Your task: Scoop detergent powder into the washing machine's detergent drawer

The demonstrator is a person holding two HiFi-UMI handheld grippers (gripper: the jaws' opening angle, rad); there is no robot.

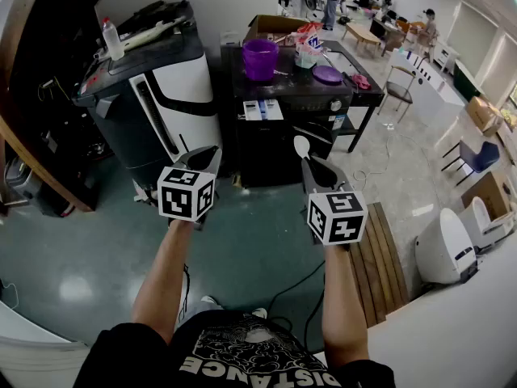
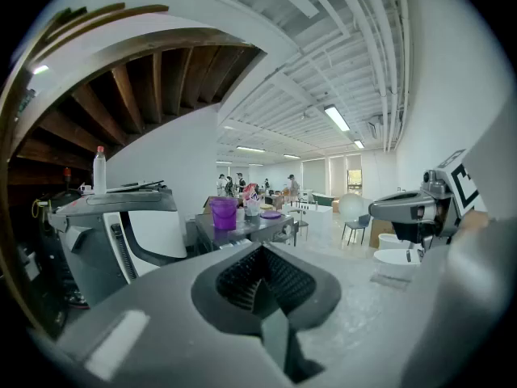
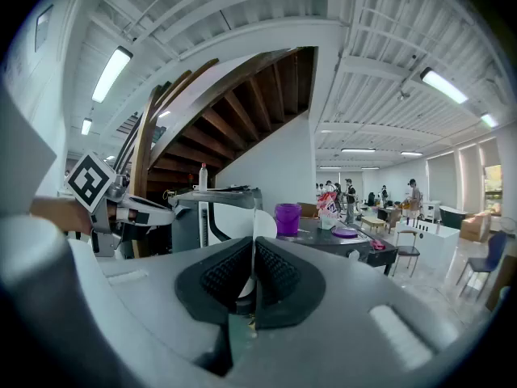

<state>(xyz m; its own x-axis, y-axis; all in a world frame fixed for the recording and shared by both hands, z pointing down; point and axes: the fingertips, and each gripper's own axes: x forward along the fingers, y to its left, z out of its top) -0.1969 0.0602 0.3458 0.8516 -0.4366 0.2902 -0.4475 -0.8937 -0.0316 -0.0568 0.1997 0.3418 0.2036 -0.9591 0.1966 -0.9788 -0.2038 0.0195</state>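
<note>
Gripping a white spoon (image 1: 300, 145) by its handle, the right hand-held gripper (image 1: 311, 165) has its jaws clamped on it, bowl upward. The left hand-held gripper (image 1: 205, 153) has its jaws pressed together with nothing between them. Both are well apart from the black washing machine (image 1: 284, 136), whose detergent drawer is probably the pale panel (image 1: 262, 110) at its top left, though I cannot tell whether it is pulled out.

The main risk, as I judge it, is the spoon. Its handle is thin, smooth plastic held edge-on between ribbed pads, so it could pivot under a load of powder and spill onto the tabletop (image 1: 303, 89) or the floor. A shut drawer would also have to be opened by the empty left hand-held gripper first.

The purple bucket (image 1: 260, 59) on top is a glossy, round plastic tub. Its flat purple lid (image 1: 327, 74) lies beside it; the contents are hidden. The machine's front is dark and hard, with a shiny knob (image 1: 335, 105).
</note>
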